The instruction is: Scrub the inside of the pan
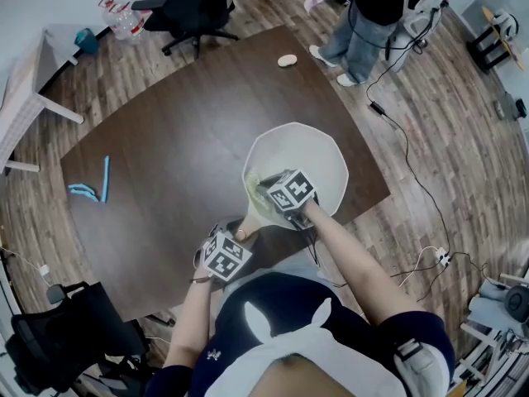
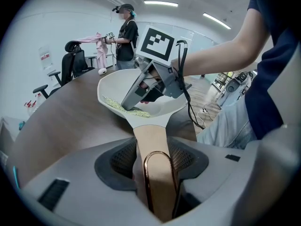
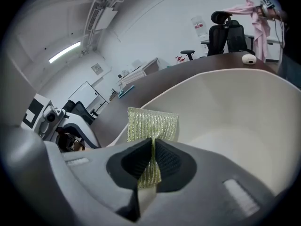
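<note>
Your left gripper's (image 2: pixel 153 160) jaws clamp the stiff handle (image 2: pixel 149 134) of the rigid white pan (image 1: pixel 318 151), centre frame near the table (image 1: pixel 165 139) edge, which looks a firm hold, while your right gripper's (image 3: pixel 153 160) jaws pinch the limp green scouring cloth (image 3: pixel 151 124).

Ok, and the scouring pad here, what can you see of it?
The scouring pad is a thin, yellow-green rectangle with a ribbed, glittery weave. The right gripper pinches its near end, jaws shut on it. Its free end rests against the inner wall of the white pan, near the rim on the handle side.

Dark table (image 1: pixel 165 155), wood floor (image 1: pixel 446 139), office chair (image 1: pixel 194 11)
</note>
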The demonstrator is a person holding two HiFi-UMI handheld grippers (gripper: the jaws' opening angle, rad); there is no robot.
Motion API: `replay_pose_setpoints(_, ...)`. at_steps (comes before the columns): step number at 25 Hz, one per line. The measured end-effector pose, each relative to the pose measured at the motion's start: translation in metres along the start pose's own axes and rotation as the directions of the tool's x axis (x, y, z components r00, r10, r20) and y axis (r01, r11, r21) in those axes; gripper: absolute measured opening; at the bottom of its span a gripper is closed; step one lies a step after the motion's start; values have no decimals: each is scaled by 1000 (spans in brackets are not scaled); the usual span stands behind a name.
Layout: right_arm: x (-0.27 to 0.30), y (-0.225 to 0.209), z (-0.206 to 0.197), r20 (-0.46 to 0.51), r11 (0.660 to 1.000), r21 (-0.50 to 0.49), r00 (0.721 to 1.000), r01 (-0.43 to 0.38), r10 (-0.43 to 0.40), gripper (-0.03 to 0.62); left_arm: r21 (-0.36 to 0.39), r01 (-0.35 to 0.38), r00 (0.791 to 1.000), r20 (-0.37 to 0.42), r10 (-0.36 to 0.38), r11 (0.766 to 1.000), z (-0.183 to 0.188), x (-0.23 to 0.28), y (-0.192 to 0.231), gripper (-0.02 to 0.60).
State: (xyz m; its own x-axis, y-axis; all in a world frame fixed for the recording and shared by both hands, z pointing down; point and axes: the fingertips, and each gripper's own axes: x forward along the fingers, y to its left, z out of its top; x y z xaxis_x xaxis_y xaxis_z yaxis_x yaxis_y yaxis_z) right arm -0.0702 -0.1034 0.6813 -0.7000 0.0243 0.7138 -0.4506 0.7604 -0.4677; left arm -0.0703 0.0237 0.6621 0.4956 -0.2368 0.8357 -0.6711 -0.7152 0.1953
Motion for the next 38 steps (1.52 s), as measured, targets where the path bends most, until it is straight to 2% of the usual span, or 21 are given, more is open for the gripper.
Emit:
replay_pose_setpoints(3, 2, -2, 10, 43, 999, -28, 999, 20, -19, 25, -4, 3, 1000, 3, -3, 1000, 0, -2, 1, 201)
replay_pose_setpoints(7, -1, -8, 23, 112, 993, -69, 990, 98, -89, 25, 2, 5, 1000, 11, -5, 1000, 0, -2, 1, 202)
replay_pose_setpoints(11, -2, -14, 29, 148, 986, -87, 981, 141, -127, 25, 0, 2, 1000, 9, -2, 1000, 0, -1, 0, 201)
replay_pose_setpoints(28, -3, -35, 47, 206, 943, -160, 944, 293, -259, 25, 6, -4, 1000, 5, 4, 1000, -2, -3, 1, 201)
replay_pose_setpoints(38, -5, -50, 53, 197, 933, -168, 938, 320, -286, 25, 5, 0, 1000, 2, 0, 1000, 0, -2, 1, 201)
